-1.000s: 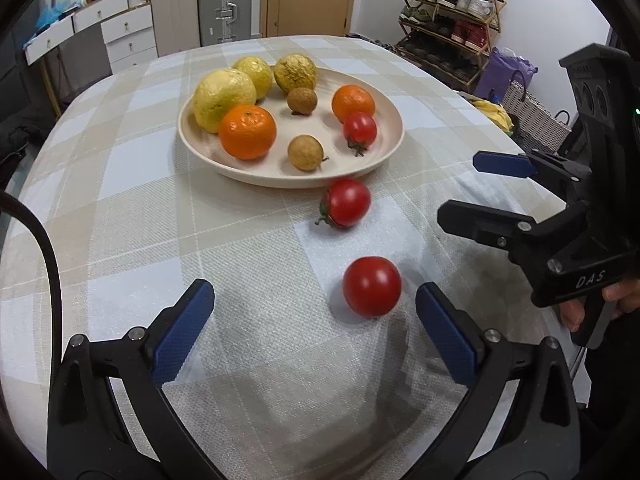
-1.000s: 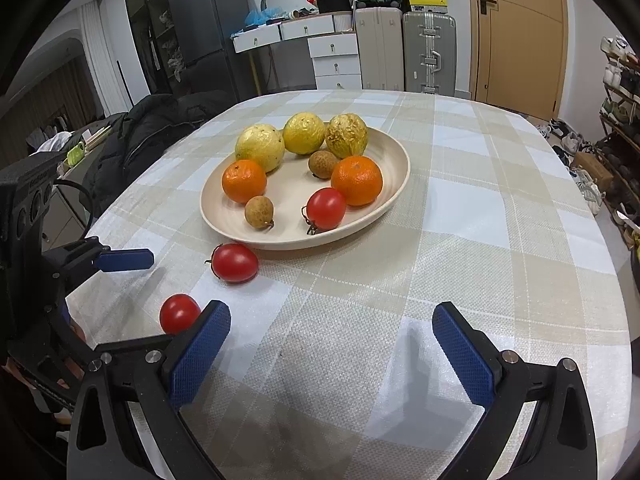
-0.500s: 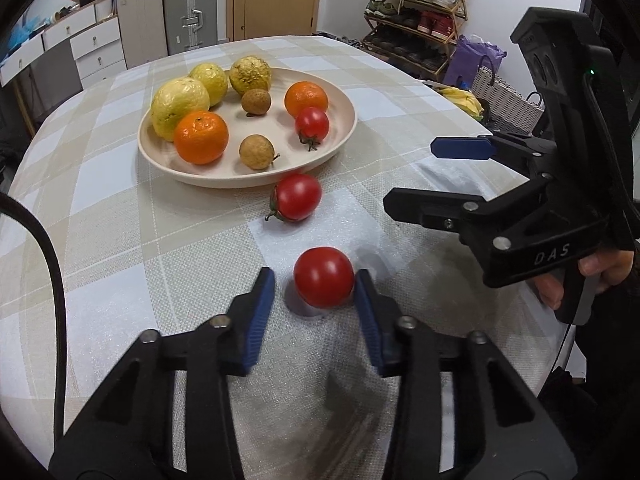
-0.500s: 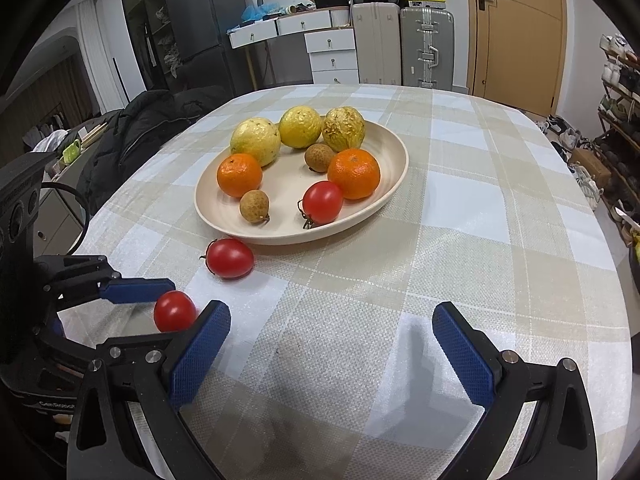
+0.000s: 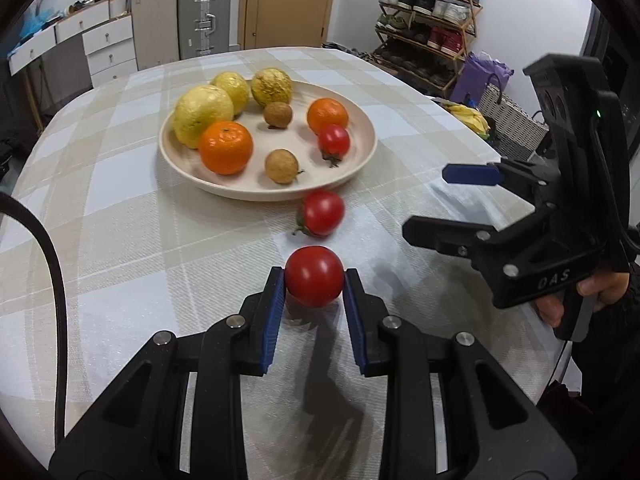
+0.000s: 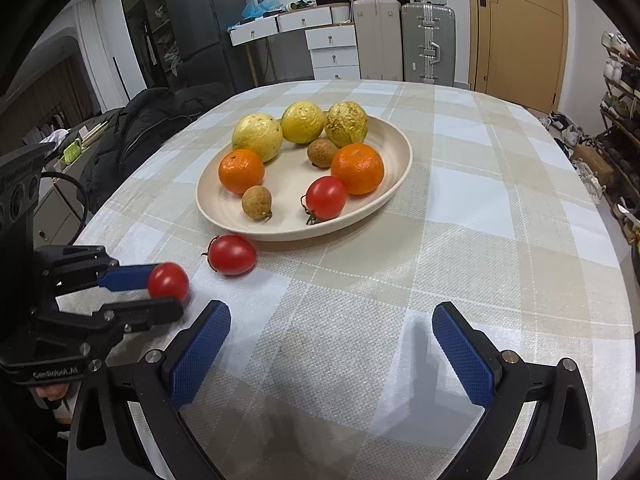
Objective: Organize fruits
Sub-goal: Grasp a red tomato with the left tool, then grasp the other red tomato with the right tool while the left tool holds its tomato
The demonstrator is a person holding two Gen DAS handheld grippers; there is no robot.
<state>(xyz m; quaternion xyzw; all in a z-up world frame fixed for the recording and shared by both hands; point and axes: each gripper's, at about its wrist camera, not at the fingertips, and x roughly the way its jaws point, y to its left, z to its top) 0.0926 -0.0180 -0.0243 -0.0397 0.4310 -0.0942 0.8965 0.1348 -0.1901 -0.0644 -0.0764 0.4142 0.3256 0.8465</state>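
My left gripper (image 5: 315,280) is shut on a red tomato (image 5: 314,275), held just above the checked tablecloth; it also shows in the right wrist view (image 6: 168,282). A second red tomato (image 5: 321,213) lies on the cloth just in front of the cream plate (image 5: 362,162). The plate holds three yellow fruits, two oranges, two small brown longans and one tomato (image 5: 333,140). My right gripper (image 6: 331,350) is open and empty over the cloth, to the right of the held tomato; it shows in the left wrist view (image 5: 448,204).
The round table drops off close behind both grippers. Drawers, suitcases and a door stand beyond the far edge. A shoe rack (image 5: 428,28) and a basket with bananas (image 5: 470,116) are to the right, and a dark jacket on a chair (image 6: 156,120) is at the left.
My left gripper moved forward, closed its fingers around the near tomato and lifted it slightly. My right gripper stayed open and hardly moved.
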